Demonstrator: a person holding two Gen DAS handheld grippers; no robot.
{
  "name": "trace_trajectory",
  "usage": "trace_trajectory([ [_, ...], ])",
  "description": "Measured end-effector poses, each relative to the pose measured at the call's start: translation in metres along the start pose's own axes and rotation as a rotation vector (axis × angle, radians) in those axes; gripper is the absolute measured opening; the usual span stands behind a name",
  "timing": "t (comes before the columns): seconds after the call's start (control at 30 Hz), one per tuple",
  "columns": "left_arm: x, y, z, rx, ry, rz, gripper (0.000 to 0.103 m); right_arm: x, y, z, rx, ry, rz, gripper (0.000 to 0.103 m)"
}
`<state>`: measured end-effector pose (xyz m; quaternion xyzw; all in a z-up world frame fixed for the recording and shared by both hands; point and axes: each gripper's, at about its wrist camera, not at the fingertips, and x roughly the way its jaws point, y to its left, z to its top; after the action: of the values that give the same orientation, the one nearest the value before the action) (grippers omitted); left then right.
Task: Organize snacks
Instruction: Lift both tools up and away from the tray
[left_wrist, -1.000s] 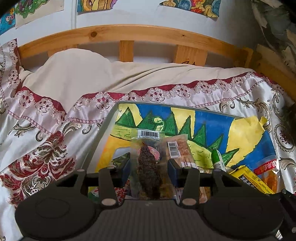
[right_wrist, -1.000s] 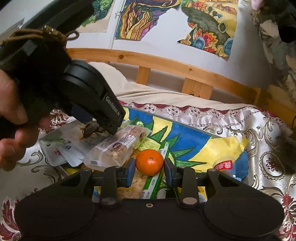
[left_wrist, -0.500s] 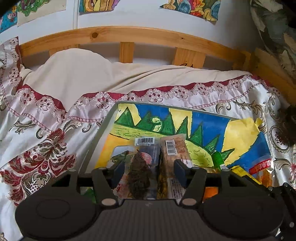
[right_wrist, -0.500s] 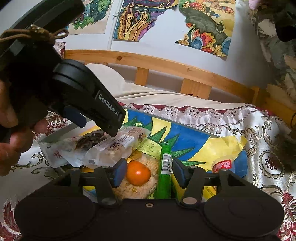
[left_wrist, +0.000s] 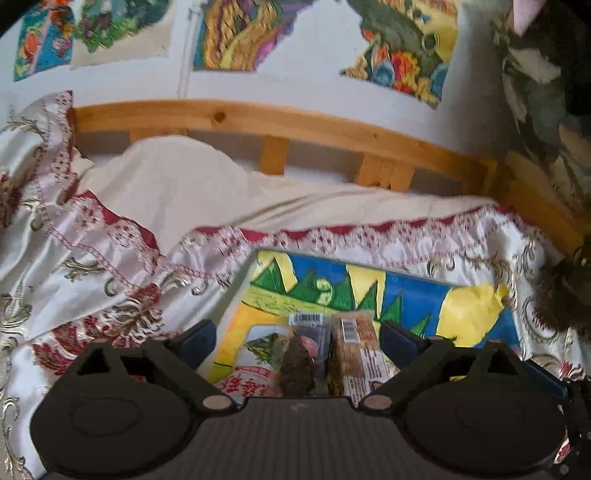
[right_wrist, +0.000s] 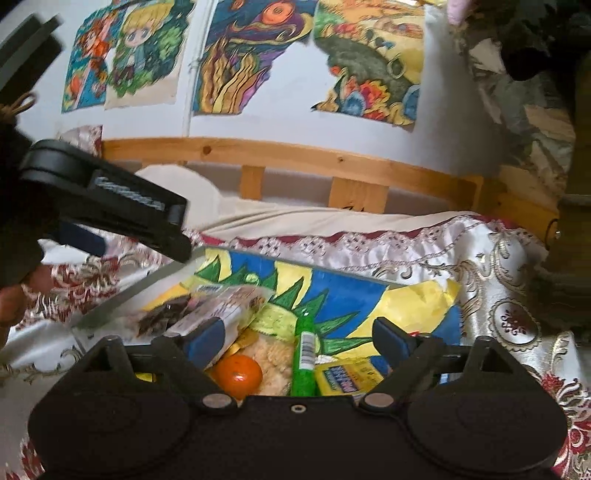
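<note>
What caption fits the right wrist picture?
Open right hand-held gripper above round orange tangerine and green tube snack.

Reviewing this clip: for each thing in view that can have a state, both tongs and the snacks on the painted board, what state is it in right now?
Left tongs: open, empty.
Right tongs: open, empty.
Clear dried-snack packet: lying flat on the painted board, sealed.
Biscuit pack: lying beside that packet.
Orange: whole, resting between the right fingers, not gripped.
Green tube: lying flat.
Yellow box: lying flat.

Nothing reads clearly — barcodes on the clear snack packet (left_wrist: 305, 318) and green tube (right_wrist: 305, 347), print blurred.
</note>
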<state>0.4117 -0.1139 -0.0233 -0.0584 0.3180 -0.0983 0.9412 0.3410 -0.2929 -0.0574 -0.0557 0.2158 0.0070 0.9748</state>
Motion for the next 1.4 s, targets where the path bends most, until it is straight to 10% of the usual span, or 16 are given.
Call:
trace_trajectory([
  [1.4, -0.186, 0.042, -0.075, -0.035, -0.291, 0.102, 0.103, -0.181, 0.012, 0.009, 0.166, -0.24, -0.029, 0.102],
])
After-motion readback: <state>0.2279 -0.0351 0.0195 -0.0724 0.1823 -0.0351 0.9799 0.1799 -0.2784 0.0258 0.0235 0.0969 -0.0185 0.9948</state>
